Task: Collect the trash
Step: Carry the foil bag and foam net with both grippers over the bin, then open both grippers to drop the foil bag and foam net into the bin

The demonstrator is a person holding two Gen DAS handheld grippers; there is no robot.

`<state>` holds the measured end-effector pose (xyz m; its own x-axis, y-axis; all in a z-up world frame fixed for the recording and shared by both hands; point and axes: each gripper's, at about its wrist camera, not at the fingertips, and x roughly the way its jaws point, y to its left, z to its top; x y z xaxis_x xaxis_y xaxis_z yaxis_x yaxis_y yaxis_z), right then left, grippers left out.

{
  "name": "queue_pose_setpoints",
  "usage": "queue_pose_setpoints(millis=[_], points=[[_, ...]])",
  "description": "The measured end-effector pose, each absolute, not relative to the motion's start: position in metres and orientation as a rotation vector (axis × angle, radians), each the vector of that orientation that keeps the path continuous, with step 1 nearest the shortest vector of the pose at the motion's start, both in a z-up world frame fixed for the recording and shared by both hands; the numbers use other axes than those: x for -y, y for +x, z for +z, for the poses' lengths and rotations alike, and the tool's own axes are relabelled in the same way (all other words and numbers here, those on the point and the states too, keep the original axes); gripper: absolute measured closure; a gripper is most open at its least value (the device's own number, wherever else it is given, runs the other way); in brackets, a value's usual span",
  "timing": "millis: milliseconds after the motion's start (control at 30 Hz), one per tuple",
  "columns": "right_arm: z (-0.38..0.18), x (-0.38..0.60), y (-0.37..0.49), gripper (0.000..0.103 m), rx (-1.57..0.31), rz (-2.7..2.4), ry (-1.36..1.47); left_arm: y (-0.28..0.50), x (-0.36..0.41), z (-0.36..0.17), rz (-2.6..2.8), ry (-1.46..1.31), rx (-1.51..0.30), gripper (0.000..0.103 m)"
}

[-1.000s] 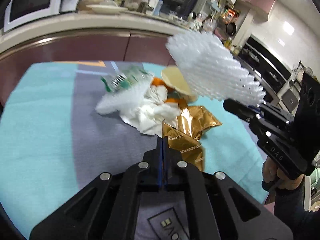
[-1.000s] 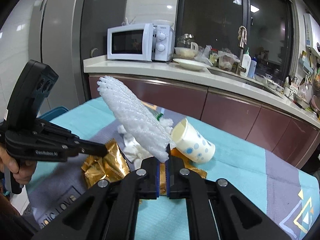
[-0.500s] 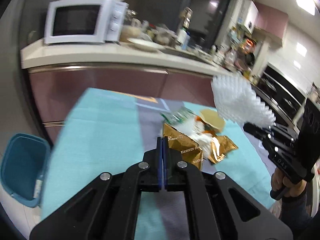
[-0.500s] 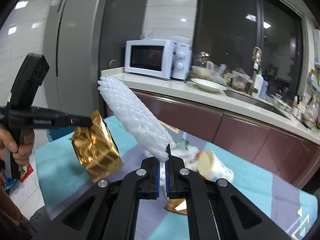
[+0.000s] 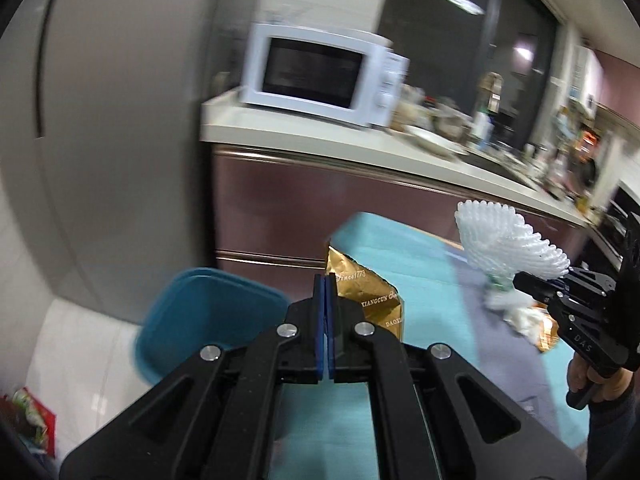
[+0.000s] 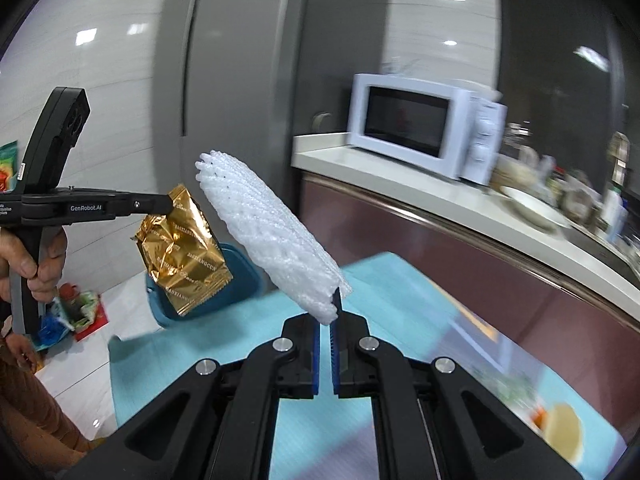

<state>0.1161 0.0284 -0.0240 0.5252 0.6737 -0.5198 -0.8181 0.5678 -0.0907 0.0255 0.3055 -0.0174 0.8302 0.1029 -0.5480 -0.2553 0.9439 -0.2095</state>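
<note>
My left gripper [image 5: 325, 284] is shut on a gold foil snack bag [image 5: 366, 294], held in the air at the table's left edge, beside a blue trash bin [image 5: 200, 316] on the floor. From the right wrist, the same bag [image 6: 184, 256] hangs from the left gripper [image 6: 170, 202] over the bin [image 6: 240, 280]. My right gripper [image 6: 326, 320] is shut on the lower end of a white foam fruit net [image 6: 268, 236], which sticks up to the left. That net [image 5: 508, 246] also shows at the right in the left wrist view.
A turquoise cloth covers the table [image 5: 420, 264]. More trash [image 5: 524, 316] lies on it, with a paper cup [image 6: 560, 436] at the near right. A counter with a white microwave [image 5: 320, 76] runs behind; a grey fridge [image 5: 120, 120] stands left. Wrappers [image 6: 76, 312] litter the floor.
Both grippers swung left from the trash pile toward the table's edge. The gold bag was lifted off the table and now hangs near the blue bin; the foam net travelled along.
</note>
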Motion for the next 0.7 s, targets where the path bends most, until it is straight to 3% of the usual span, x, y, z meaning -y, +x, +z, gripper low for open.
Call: queue_pose_setpoints(millis=[300, 700], points=[[-0.047, -0.158, 0.121, 0.100, -0.550, 1.061, -0.464, 0.006, -0.390, -0.037, 0.351, -0.276, -0.590, 0.102], [-0.098, -0.258, 0.148, 0.100, -0.799, 1.085, -0.581, 0.037, -0.420, -0.098, 0.428, -0.285, -0.712, 0.102]])
